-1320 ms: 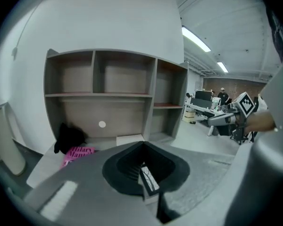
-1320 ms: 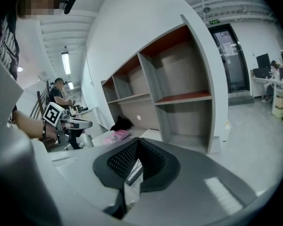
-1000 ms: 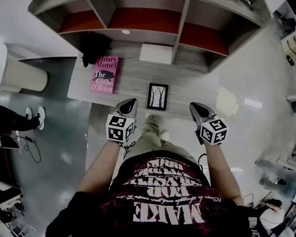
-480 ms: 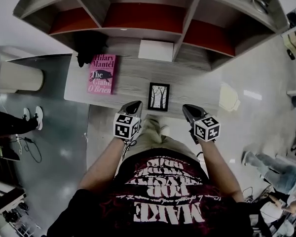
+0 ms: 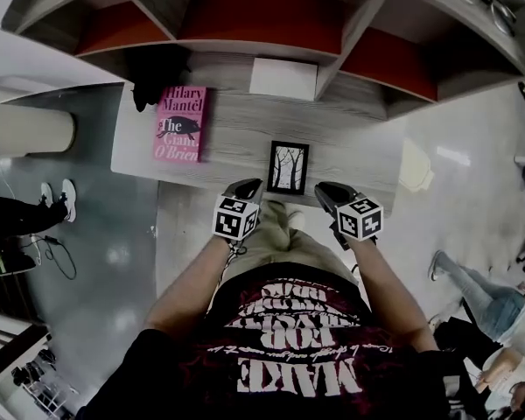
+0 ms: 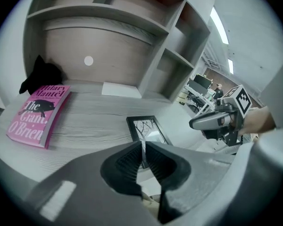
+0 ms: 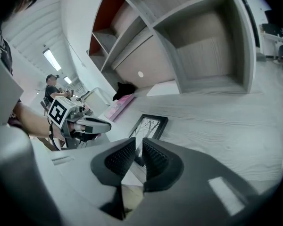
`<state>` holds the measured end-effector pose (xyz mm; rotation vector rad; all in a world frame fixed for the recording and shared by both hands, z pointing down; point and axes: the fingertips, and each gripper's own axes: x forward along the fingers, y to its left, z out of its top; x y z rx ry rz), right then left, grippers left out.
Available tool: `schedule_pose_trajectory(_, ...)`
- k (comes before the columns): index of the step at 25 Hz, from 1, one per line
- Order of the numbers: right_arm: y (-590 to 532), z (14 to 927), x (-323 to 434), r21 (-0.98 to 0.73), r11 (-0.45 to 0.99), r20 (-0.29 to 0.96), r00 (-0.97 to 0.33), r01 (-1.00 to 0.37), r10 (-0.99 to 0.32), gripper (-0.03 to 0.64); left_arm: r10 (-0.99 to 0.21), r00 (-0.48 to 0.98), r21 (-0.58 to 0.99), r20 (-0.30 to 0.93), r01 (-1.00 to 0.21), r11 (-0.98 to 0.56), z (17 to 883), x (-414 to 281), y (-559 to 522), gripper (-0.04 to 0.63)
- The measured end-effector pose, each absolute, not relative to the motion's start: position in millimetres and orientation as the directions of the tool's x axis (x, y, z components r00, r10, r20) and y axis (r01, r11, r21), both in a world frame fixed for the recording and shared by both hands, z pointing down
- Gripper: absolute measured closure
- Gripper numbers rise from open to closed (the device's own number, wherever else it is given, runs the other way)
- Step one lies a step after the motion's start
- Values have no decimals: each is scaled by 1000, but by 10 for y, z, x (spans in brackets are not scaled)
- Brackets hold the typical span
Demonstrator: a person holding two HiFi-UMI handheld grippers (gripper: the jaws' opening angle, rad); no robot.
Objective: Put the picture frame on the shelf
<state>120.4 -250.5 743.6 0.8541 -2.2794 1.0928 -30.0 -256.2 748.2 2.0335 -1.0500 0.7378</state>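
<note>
My left tongs (image 6: pixel 143 146) are drawn together to a thin slit with nothing in them. My right tongs (image 7: pixel 137 147) have just been opening and stand a little apart, also with nothing between the pads (what shows through the gap is only the thing lying beyond).

That thing is the picture frame (image 5: pixel 288 166). It lies flat, glass up, on the bench (image 5: pixel 236 143), just ahead of both tips and between them. Its long axis runs straight away from me toward the shelf (image 5: pixel 262 20), so a short edge faces me at the bench's near edge. The left tips sit just off its near left corner and the right tips just off its near right corner. I judge neither to be plainly closer, though the right pair is the one parted to take it.

A flat frame gives little to pinch, so I reckon the near edge is the place to get a pad under.

Farther out on the left lies a pink book (image 5: pixel 179 123).
</note>
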Motion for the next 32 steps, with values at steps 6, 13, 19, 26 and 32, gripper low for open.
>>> schedule_pose_trajectory(6, -2436, 7717, 1048, -590, 426, 645, -718, -686, -262, 496, -381, 537, 386, 752, -828, -406, 7717, -223, -2539, 526)
schedule_pose_trajectory(13, -2385, 7918, 934, -623, 383, 657, -722, -682, -218, 465, -322, 564, 420, 760, -805, -418, 7893, -89, -2514, 491)
schedule_pose_trajectory(19, -2412, 8073, 891, -617, 358, 684, -703, -701, -198, 445, -293, 554, 421, 780, -809, -410, 8049, -76, -2513, 456)
schedule_pose_trajectory(26, -2381, 8207, 845, -623, 330, 702, -693, -709, -165, 436, -260, 566, 448, 782, -801, -397, 8155, -29, -2472, 453)
schedule_pose_trajectory(32, -2413, 8244, 880, -588, 307, 739, -651, -748, -171, 472, -256, 567, 451, 783, -800, -396, 8146, 11, -2491, 462)
